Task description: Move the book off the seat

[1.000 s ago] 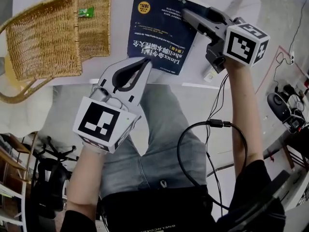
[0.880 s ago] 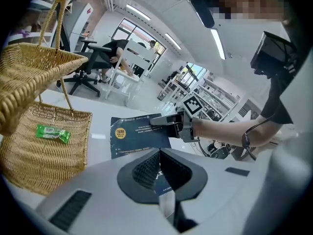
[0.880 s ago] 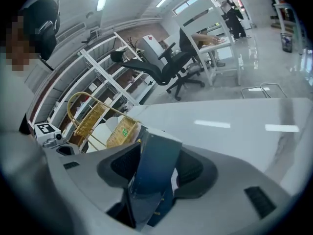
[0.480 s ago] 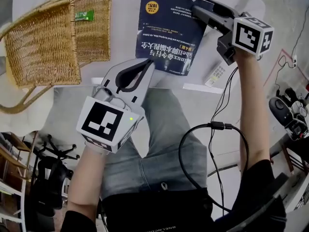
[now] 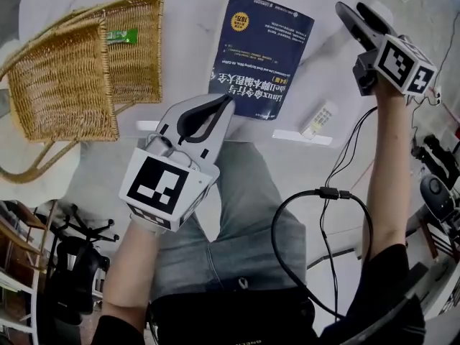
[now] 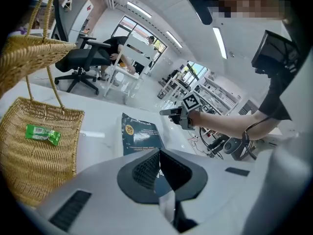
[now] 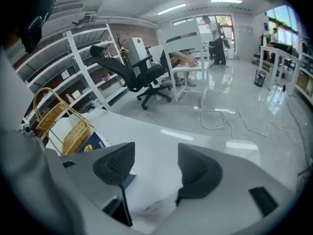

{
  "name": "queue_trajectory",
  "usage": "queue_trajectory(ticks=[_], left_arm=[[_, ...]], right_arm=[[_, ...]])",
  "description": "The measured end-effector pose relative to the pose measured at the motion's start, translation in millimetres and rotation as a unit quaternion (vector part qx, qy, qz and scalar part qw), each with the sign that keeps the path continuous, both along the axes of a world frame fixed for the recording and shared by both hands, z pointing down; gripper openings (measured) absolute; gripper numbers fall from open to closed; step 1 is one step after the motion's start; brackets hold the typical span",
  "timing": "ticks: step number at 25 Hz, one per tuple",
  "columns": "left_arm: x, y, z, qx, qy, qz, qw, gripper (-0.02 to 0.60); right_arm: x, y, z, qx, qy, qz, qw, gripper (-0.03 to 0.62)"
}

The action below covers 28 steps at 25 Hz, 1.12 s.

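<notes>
One dark blue book (image 5: 262, 52) lies flat on the white worktop (image 5: 187, 20) at 12 o'clock. Its long axis runs roughly from 1 to 7 o'clock. The white Chinese title reads upside down, and a yellow badge sits at the far end. The left hand-held gripper (image 5: 226, 100) is closed and empty. The right hand-held gripper (image 5: 350, 8), at 2 o'clock and clear of the book, has just been opening, with nothing between its jaws. One wicker basket (image 5: 72, 70) holds one green packet (image 5: 122, 36).

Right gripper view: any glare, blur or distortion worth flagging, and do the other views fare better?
Right gripper view: heavy fisheye bending, dark corners, light streaks on the glossy floor; the right tongs are sharp. Left gripper view: same bending, a mosaic patch at top. Head view: even light, book title legible, little glare.
</notes>
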State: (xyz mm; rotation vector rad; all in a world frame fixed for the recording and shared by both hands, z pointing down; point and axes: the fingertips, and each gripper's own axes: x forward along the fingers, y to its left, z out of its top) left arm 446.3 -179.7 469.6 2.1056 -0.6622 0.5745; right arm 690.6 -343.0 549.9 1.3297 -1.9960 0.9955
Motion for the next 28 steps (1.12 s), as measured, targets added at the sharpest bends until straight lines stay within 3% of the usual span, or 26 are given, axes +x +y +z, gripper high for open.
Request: queue_trajectory(ticks=[4,11,19,28], left_arm=[[1.7,-2.2,-0.5,0.0,-0.003,0.008,1.0,0.006],[-4.6,2.7,-10.3,0.009,0.007,0.024,0.9996,0.006],[-33.7,8.3,-38.2,0.019,0.02,0.028,0.9992,0.006],[-66.2,13.2,-107.0,0.066,0.04,0.03,0.9966,0.005]], right_arm=[[0.1,12.8,-9.5,0.016,0.003,0.014,1.0,0.279],[-22.5,35.3,-39.8,0.053,-0.006,0.044,0.998,0.222],[-69.7,66.4,-90.7,0.1,0.009,0.073,0.992,0.032],[-145.4,97.4,-182.5,0.153,-0.019,0.072,0.985,0.015]])
